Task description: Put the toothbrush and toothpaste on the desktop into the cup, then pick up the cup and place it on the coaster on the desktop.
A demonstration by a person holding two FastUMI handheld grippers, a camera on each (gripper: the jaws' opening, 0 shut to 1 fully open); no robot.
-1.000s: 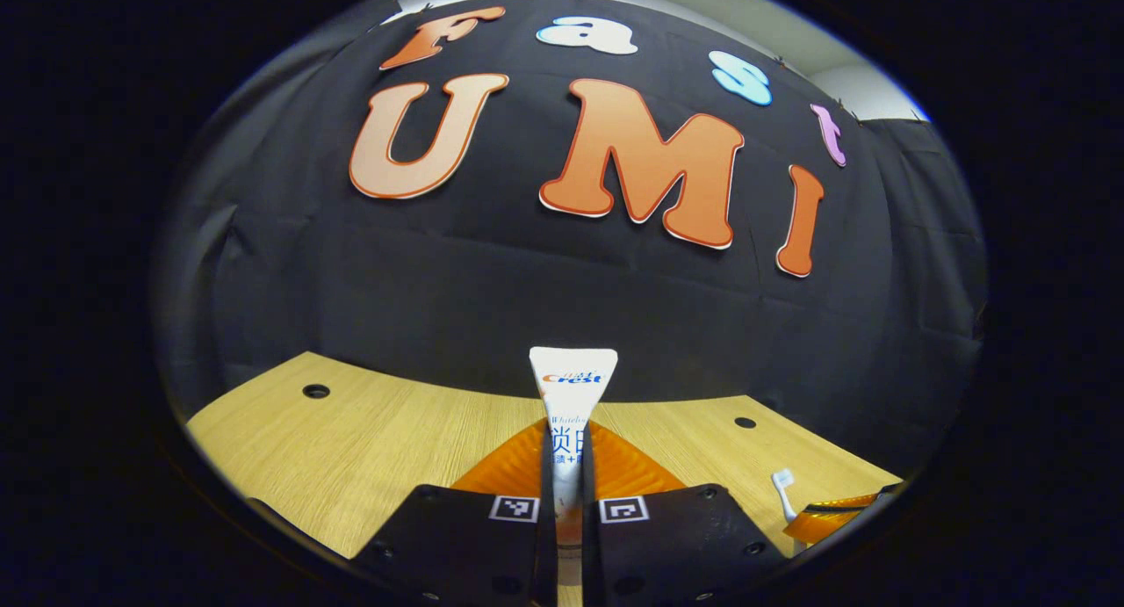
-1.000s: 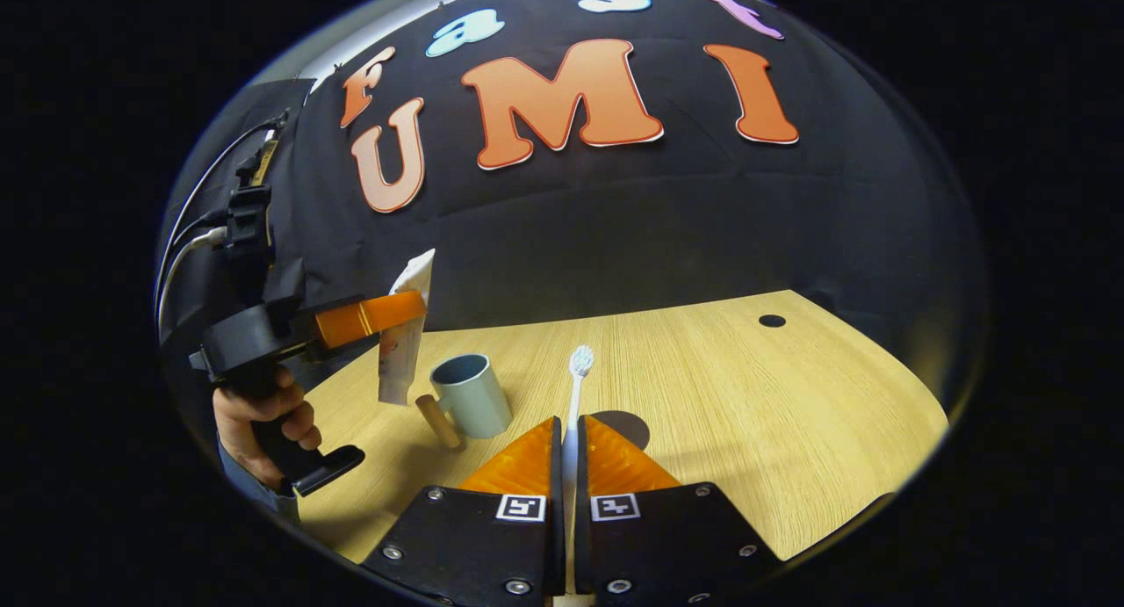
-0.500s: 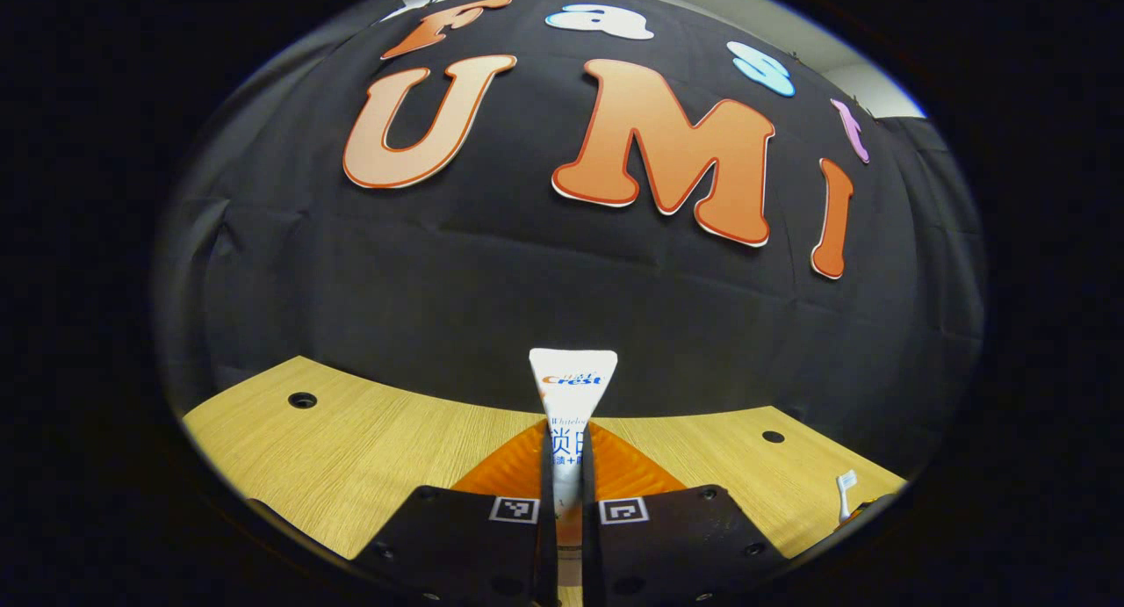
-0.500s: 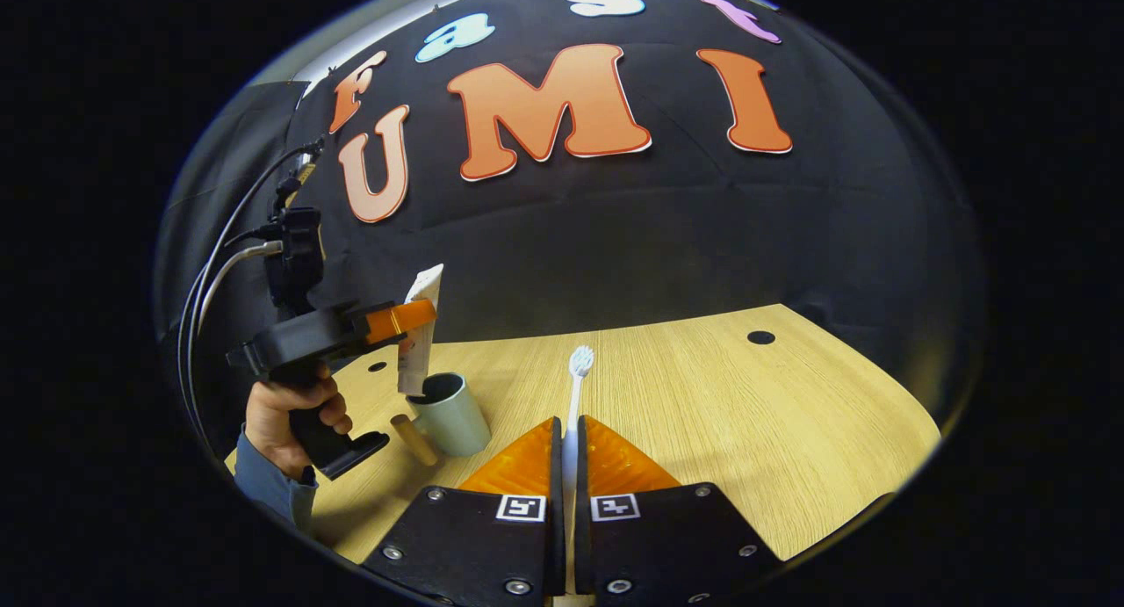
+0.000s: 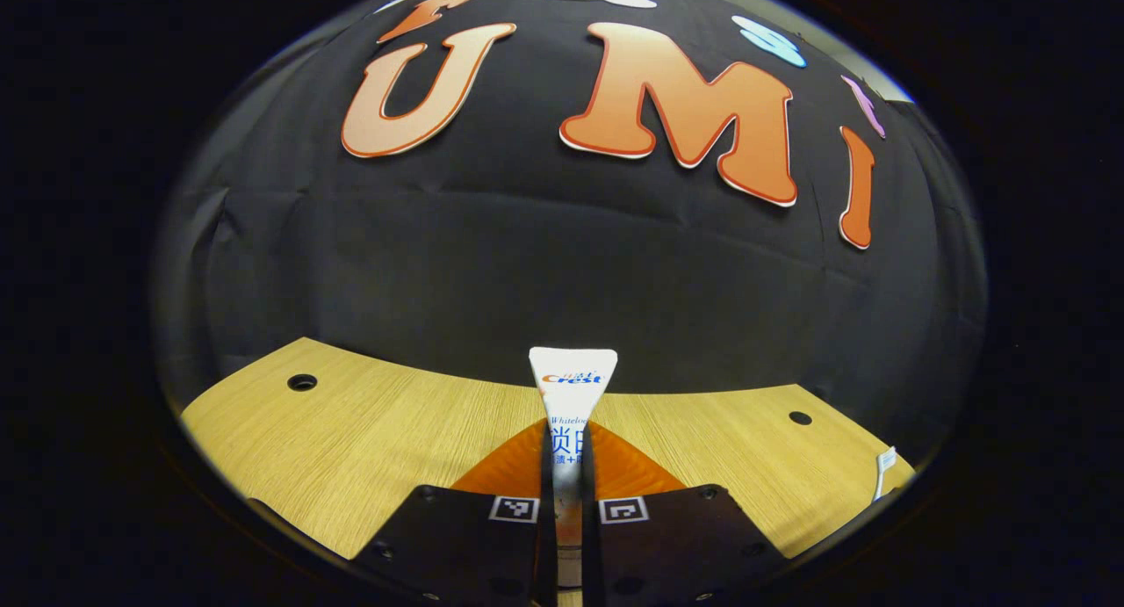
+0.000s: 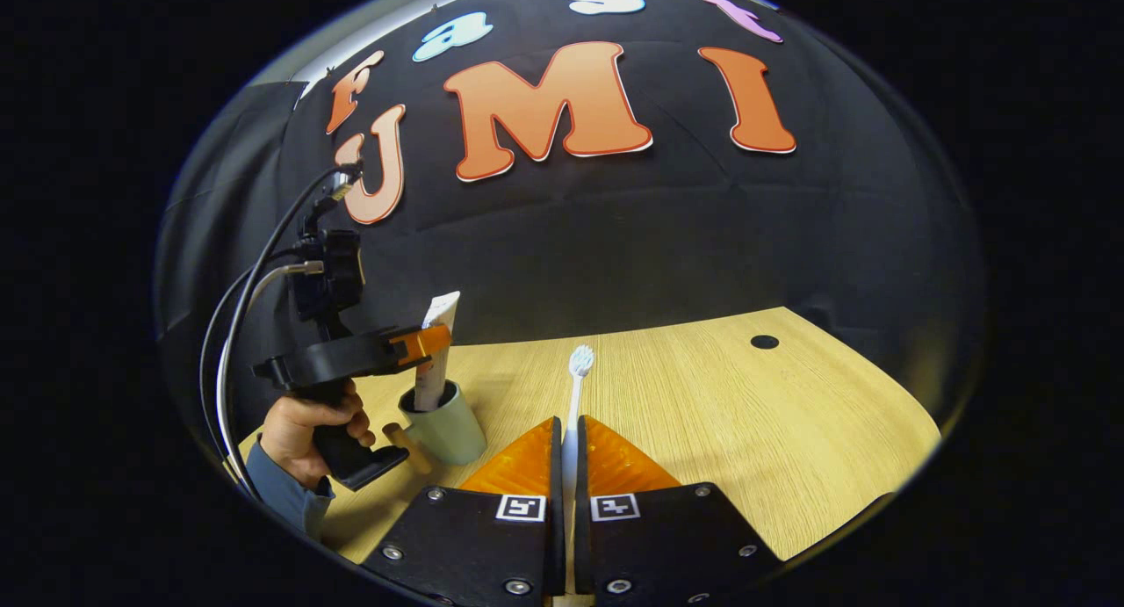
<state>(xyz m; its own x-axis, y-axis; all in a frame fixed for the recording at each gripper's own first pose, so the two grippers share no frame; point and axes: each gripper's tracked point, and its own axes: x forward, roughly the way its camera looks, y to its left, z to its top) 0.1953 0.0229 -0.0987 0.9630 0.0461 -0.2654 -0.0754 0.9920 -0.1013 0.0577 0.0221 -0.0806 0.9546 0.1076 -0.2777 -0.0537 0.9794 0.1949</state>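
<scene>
Toothpaste: the white tube [image 5: 572, 387] stands upright between the left claw's two fingers, with its flat end on top. In the right gripper view, the tube [image 6: 435, 343] has its low end down inside the cup.
Left claw: the left claw [image 5: 567, 466] is closed on the toothpaste, with both fingers pressing its sides. In the right gripper view, the left claw [image 6: 428, 342] sits right above the cup, and a hand [image 6: 307, 422] holds its handle.
Cup: the pale green cup [image 6: 445, 427] stands on the table just under the left claw. Its handle [image 6: 404, 436] looks like wood and sticks out toward the hand.
Toothbrush: the white toothbrush [image 6: 575, 387] points straight ahead out of the right claw, with its brush head at the far end. In the left gripper view, a bit of it [image 5: 883, 468] peeks in far to the right of the left claw.
Right claw: the right claw [image 6: 569, 453] is closed on the toothbrush handle, a finger on each side. It is to the right of the cup and nearer the camera.
Table: the light wood table [image 6: 746, 414] spreads out in front of both claws, with small round holes in it.
Wires: black and white wires [image 6: 237, 308] loop up behind the left claw.
</scene>
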